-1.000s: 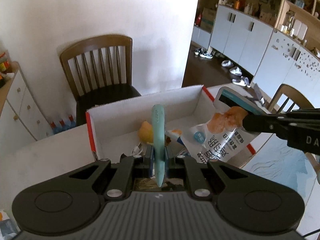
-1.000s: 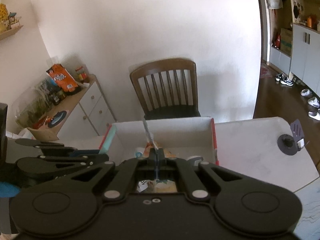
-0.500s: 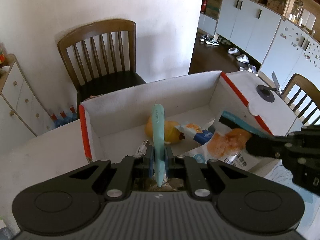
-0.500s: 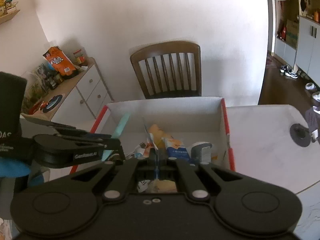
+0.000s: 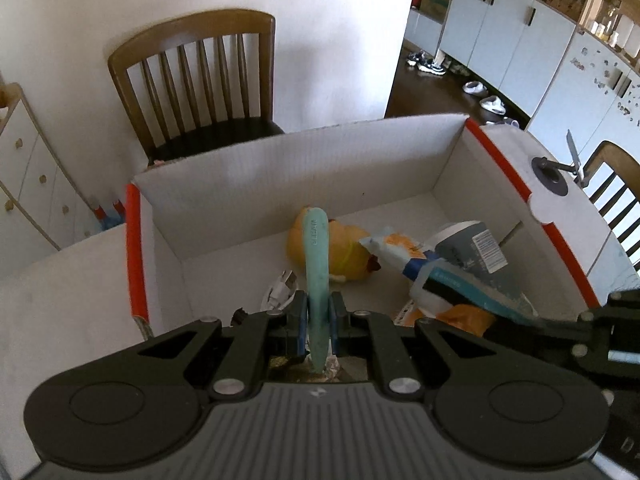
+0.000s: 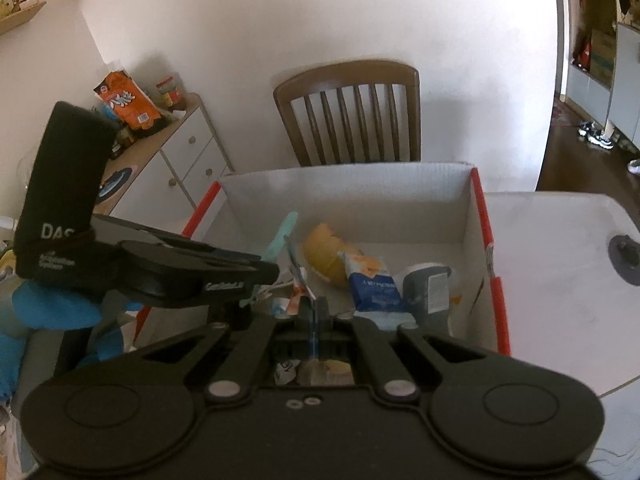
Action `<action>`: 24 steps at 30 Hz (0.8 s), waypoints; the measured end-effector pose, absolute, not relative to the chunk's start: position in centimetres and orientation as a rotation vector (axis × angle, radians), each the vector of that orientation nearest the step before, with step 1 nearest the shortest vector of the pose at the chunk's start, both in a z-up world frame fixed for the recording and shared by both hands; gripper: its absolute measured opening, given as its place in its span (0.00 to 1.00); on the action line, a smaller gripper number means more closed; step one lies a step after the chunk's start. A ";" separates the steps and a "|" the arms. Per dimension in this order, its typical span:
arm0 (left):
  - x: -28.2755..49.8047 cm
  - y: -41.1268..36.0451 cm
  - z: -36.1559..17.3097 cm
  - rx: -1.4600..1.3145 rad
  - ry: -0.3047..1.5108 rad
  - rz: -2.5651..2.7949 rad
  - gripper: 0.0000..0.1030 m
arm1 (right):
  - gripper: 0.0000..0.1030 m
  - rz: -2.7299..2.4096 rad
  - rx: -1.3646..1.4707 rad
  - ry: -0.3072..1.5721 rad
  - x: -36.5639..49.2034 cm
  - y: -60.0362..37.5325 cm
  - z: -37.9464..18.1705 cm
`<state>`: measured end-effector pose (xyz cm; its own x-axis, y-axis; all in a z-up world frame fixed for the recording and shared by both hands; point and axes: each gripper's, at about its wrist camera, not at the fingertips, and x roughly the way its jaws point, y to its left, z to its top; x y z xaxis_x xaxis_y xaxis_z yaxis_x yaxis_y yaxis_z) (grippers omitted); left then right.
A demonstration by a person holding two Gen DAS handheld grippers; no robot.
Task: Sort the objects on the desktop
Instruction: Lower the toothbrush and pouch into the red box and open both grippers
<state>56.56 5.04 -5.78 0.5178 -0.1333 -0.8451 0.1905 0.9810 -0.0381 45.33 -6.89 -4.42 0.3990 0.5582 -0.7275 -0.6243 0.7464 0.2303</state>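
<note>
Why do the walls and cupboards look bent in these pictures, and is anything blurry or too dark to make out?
Both views: fisheye lenses bow straight lines near the edges. Left wrist view: daylight falls on the cupboards, and the box is sharp. Right wrist view: the near black body is in deep shade, and the packet in the right hand-held gripper shows edge-on, hard to read.

A brown slatted wooden chair [image 6: 352, 116] stands at twelve o'clock; a white drawer cabinet [image 6: 180, 168] at ten o'clock carries an orange snack bag [image 6: 128, 104].

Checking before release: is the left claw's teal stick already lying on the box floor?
No, the teal stick is clamped upright in the left claw, above the box floor.
</note>
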 end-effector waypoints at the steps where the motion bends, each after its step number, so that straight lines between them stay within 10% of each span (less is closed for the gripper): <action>1: 56.7 5.0 -6.0 0.067 1.012 -0.193 0.10 | 0.00 0.748 -0.084 0.893 45.4 -6.9 -4.7; 24: 57.6 5.0 -8.2 0.065 1.104 -0.178 0.10 | 0.09 0.734 -0.109 0.956 45.5 -6.9 -6.6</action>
